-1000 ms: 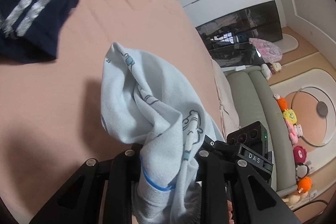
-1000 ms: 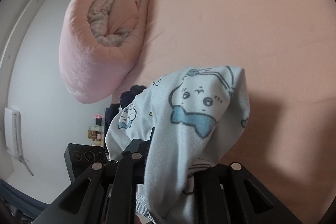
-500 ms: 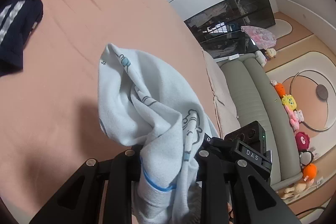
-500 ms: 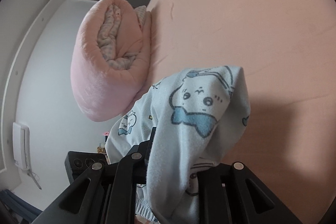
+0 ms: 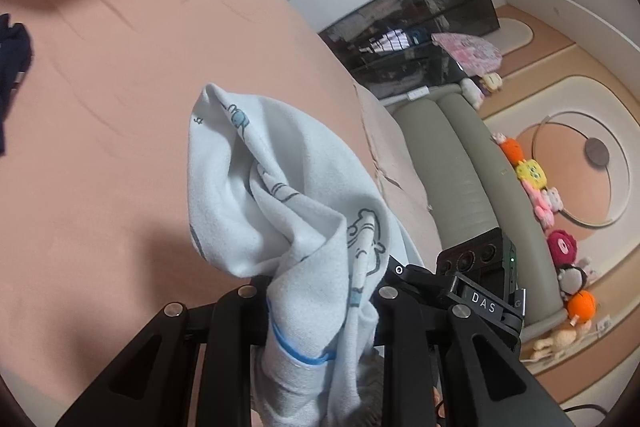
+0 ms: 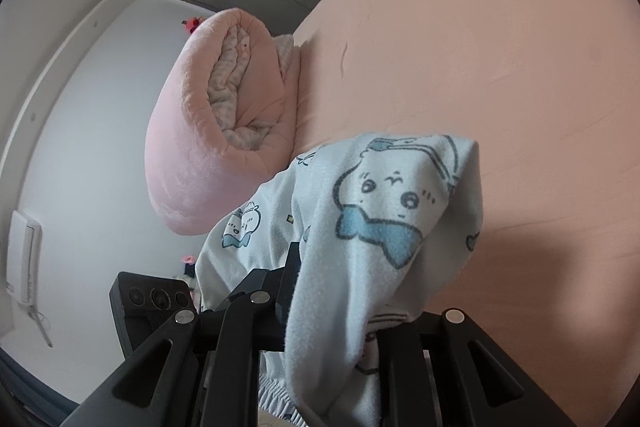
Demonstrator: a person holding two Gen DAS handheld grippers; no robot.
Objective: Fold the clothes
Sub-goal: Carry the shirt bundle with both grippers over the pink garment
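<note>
Pale blue cotton garment with cartoon prints (image 5: pixel 280 211), clenched in both grippers above a peach bedsheet (image 5: pixel 100 107).

Soft knit, printed with grey-outlined white animal faces and blue bow ties (image 6: pixel 376 231); blue stitched hem at lower centre of the left view. Bunched folds rise from the left gripper (image 5: pixel 316 303), at lower centre; fabric drapes over the right gripper (image 6: pixel 332 311), likewise pinched. Navy garment (image 5: pixel 12 67) at left edge; rolled pink quilt (image 6: pixel 224 131) at centre left of the right view.
</note>
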